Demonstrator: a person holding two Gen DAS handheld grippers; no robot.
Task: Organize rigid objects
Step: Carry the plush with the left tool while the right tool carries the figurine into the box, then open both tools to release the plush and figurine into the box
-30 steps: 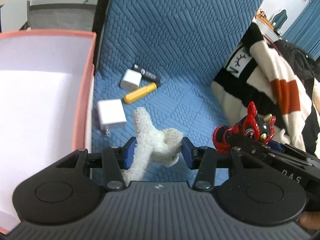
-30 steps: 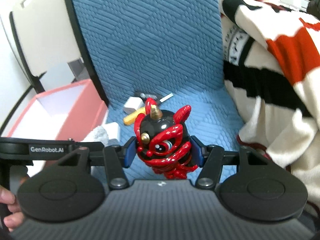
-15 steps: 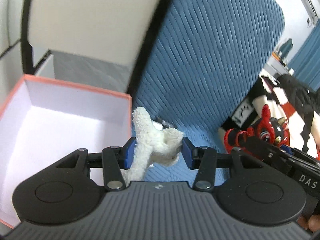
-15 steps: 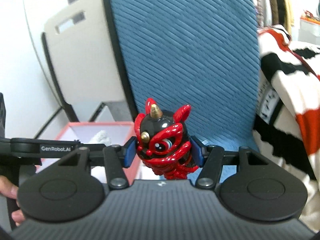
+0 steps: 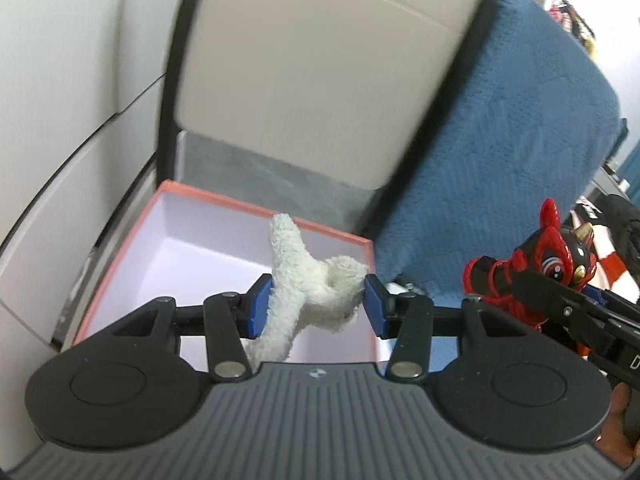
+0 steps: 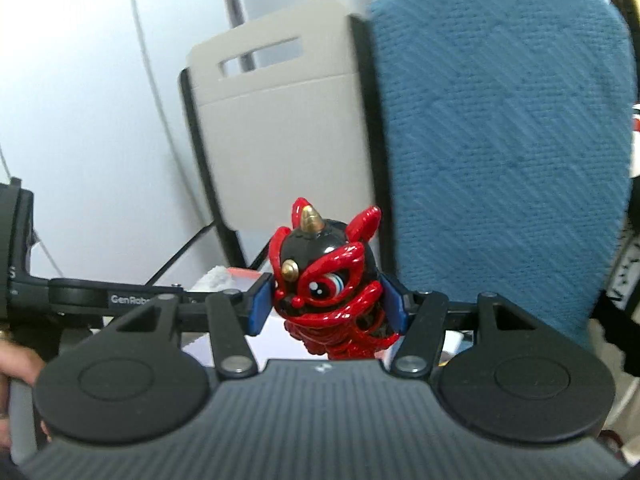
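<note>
Fuzzy white toy (image 5: pixel 310 280), glossy figurine (image 6: pixel 326 280)

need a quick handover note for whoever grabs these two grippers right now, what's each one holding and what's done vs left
Left gripper: shut on the white fuzzy piece, held in the air in front of the open pink box.
Right gripper: shut on the red and black lion figurine, also in the air, to the right of the box in front of the blue chair.
Done: both items are picked up and carried toward the box.
Left: neither is released yet. What shows of the box's inside is bare. Likely next: lower each item into the box and open the jaws. No other items are in view now, so check the chair seat.
</note>
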